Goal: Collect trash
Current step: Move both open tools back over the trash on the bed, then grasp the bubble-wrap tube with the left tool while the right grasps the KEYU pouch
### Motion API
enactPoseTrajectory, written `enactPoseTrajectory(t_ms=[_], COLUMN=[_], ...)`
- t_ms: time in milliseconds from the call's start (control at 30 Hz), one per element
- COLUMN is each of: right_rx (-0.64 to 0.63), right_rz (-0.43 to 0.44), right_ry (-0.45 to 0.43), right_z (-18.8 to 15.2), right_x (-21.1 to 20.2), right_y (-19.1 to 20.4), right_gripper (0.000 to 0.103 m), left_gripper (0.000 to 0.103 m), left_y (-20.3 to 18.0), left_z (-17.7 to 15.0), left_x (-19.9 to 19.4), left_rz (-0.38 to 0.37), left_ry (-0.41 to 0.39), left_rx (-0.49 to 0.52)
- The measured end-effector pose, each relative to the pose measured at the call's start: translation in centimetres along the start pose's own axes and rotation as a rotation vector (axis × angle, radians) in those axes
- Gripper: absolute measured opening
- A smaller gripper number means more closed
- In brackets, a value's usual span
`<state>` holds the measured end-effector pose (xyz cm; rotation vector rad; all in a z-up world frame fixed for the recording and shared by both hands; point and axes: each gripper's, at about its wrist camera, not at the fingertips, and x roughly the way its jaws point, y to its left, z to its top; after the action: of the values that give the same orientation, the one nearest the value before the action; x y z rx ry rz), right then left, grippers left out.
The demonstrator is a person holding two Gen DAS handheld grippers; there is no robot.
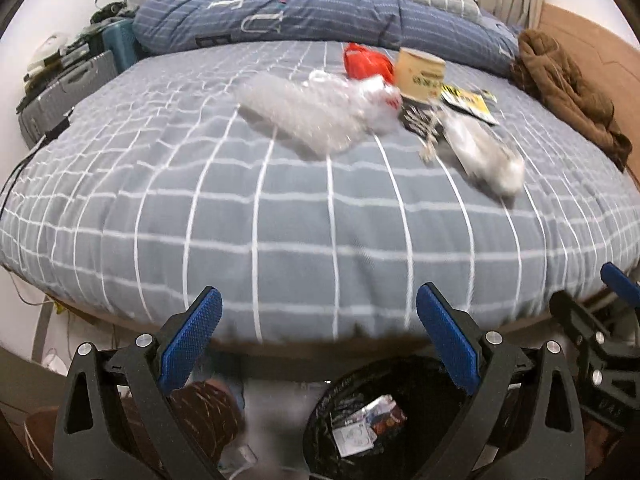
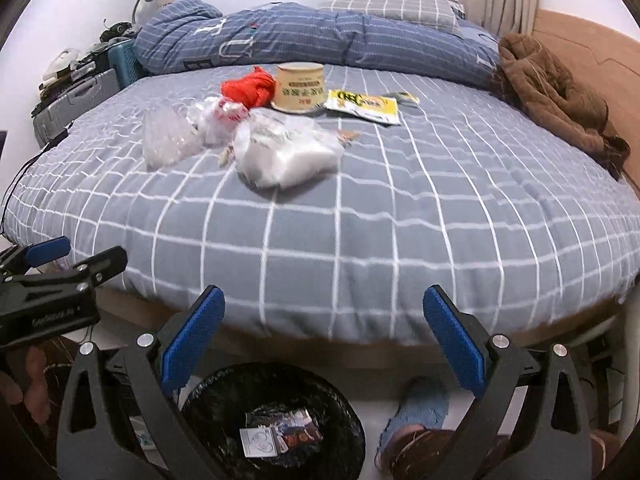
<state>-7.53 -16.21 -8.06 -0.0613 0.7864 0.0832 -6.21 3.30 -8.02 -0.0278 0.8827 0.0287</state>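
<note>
Left wrist view: left gripper (image 1: pixel 319 332) has its blue pads spread wide, nothing between them; it hangs past the near edge of the bed (image 1: pixel 280 216). Below and slightly right of its fingers sits the bin (image 1: pixel 340 392), lined black, with a few wrappers (image 1: pixel 366 424) lying inside. Ahead and up-field on the checked cover lies the trash cluster: clear bag (image 1: pixel 308 114) straight ahead, red bag (image 1: pixel 366 62) behind it, tub (image 1: pixel 420 74) just right of the red bag, yellow packet (image 1: pixel 472 102) right of the tub, and a white bag (image 1: pixel 486 150) nearer and to the right. Frame is motion-blurred, so whether the pieces touch cannot be told. Right wrist view: right gripper (image 2: pixel 324 334) likewise stands with pads apart and empty, off the near bed edge; the bin is below and left of its fingers. From here the white bag (image 2: pixel 286 152) is ahead and left, with the clear bag (image 2: pixel 168 140) farther left, red bag (image 2: pixel 250 88) and tub (image 2: pixel 300 86) side by side beyond, yellow packet (image 2: pixel 364 106) right of the tub. Folded quilt (image 2: pixel 320 44) runs across the far side; brown garment (image 2: pixel 552 96) lies far right. A slippered foot (image 2: pixel 416 412) shows below, between the fingers.
</note>
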Motion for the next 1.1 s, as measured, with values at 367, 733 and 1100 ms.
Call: enactPoseTrajectory(t_ms=[367, 733, 1100], right_rx=[-0.005, -0.018, -0.007], right_rz=[0.036, 0.07, 0.07], right_ry=[-0.022, -0.043, -0.012], right_z=[3.9, 7.6, 8.8], right_x=[3.1, 6.3, 8.8], right_y=[1.0, 2.0, 2.2], right_gripper=[0.095, 0.093, 0.088], left_gripper=[0.096, 0.096, 0.096], left_y=[1.2, 1.4, 0.8], left_z=[5.5, 10.0, 12.1], left_x=[2.8, 5.8, 9.2], left_rz=[0.03, 0.019, 0.019], left_ry=[-0.06, -0.085, -0.041], left_rx=[-0.034, -0.045, -0.035])
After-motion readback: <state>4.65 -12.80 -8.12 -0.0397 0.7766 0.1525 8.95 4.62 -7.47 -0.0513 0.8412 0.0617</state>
